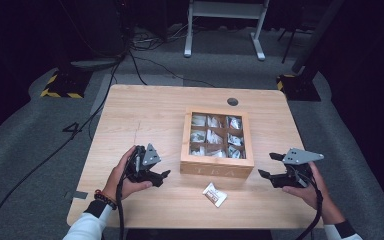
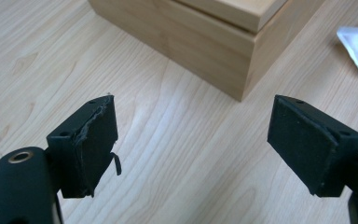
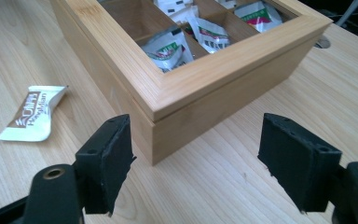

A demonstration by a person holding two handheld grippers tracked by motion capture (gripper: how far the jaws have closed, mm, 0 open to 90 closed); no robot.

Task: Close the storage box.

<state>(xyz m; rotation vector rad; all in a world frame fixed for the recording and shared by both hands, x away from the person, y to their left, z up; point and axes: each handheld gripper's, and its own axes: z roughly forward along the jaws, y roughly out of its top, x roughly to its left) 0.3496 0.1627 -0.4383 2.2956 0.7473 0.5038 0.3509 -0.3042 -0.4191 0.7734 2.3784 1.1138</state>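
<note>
- So, one wooden tea box (image 1: 216, 167) sits on the light wooden table (image 1: 130, 110), a bit right of centre, its glass-paned lid closed and "TEA" lettered on the front wall.
- Through the pane I count nine compartments in three rows of three, each holding white tea sachets (image 1: 214, 136); the number inside each is too small to tell.
- One loose tea sachet (image 1: 214, 194), white with a brown stripe, lies flat on the table just in front of the box, apart from it and between the two grippers.
- Two grippers are in play, one per hand. The left gripper (image 1: 161, 177) is held low over the table just left of the box's front corner, its jaws spread wide with nothing between them; in the left gripper view, that corner of the box (image 2: 223, 51) lies ahead of its pads (image 2: 95, 144).
- The right gripper (image 1: 269, 166) is held just right of the box, jaws likewise apart and empty; in the right gripper view, the box's near corner (image 3: 200, 112) stands ahead of the jaws, with the loose sachet (image 3: 31, 113) off to the side.
</note>
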